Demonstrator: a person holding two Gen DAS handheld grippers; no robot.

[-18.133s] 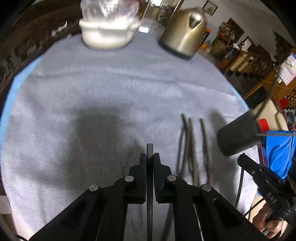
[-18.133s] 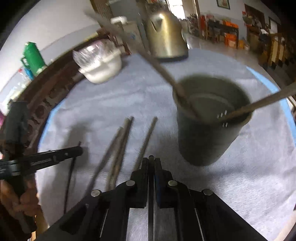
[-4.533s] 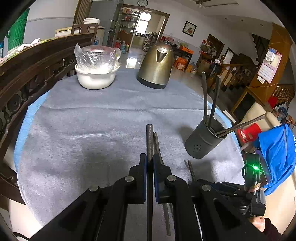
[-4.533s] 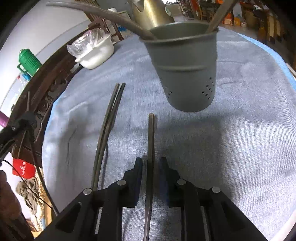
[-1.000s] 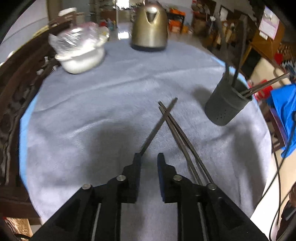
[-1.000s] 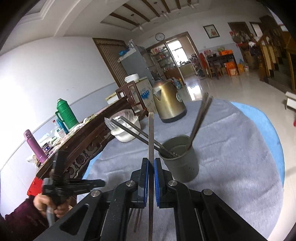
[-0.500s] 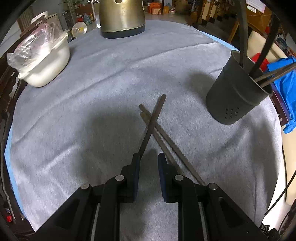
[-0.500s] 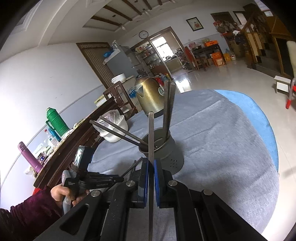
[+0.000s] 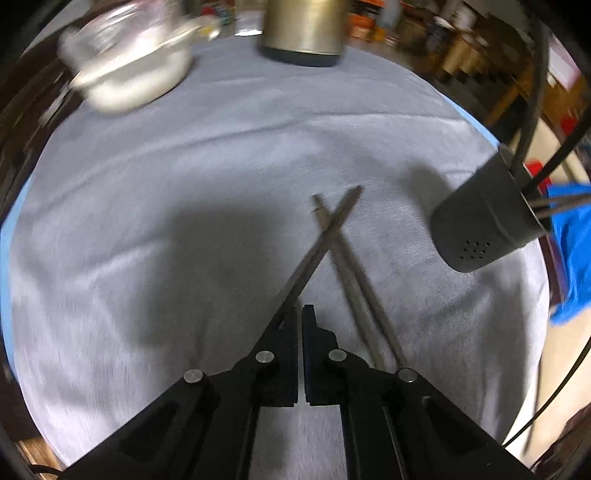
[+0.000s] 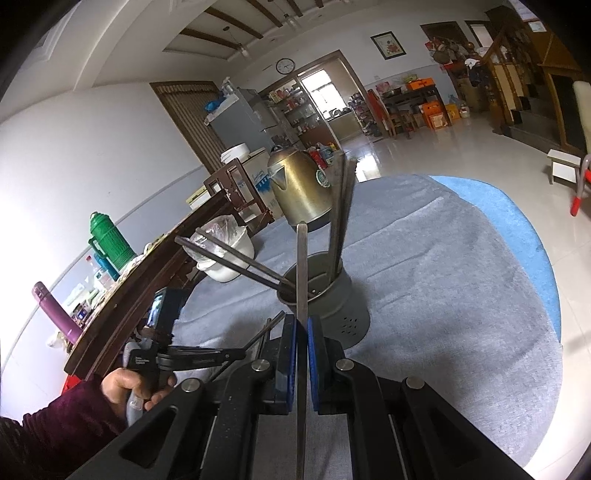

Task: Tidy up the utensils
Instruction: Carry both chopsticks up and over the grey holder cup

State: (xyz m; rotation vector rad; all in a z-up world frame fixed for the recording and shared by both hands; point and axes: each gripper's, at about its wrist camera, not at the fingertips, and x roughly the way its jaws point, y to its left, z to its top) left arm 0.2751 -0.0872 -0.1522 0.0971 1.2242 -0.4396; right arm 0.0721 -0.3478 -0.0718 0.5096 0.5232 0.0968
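Left wrist view: left gripper (image 9: 299,314) points steeply down at the counter (image 9: 184,177), which wears a grey cloth; jaws clenched with almost no gap. One dark chopstick (image 9: 325,240) runs from beside the left jaw tip diagonally up-right; can't tell from this frame whether the pads actually pinch it or it just passes alongside them. It crosses over a pair of chopsticks (image 9: 354,280) lying flat on the cloth, which run from the crossing point down-right under the gripper body. Dark perforated utensil holder (image 9: 484,225) stands to the right, near the counter edge, with several chopsticks sticking out of it. White covered bowl (image 9: 129,70) and brass-coloured kettle (image 9: 303,29) sit at the far side; frame is motion-blurred. Right wrist view: right gripper (image 10: 302,332) has its jaws clamped on a single chopstick (image 10: 302,266), held upright and raised above the counter, its tip in line with the holder (image 10: 332,302) behind it. Holder has two sticks upright and two leaning out left. The person's left hand (image 10: 129,387), in a dark red sleeve, holds the left gripper low at the left, near loose sticks on the cloth. Kettle (image 10: 299,188) and bowl (image 10: 229,254) sit behind the holder.
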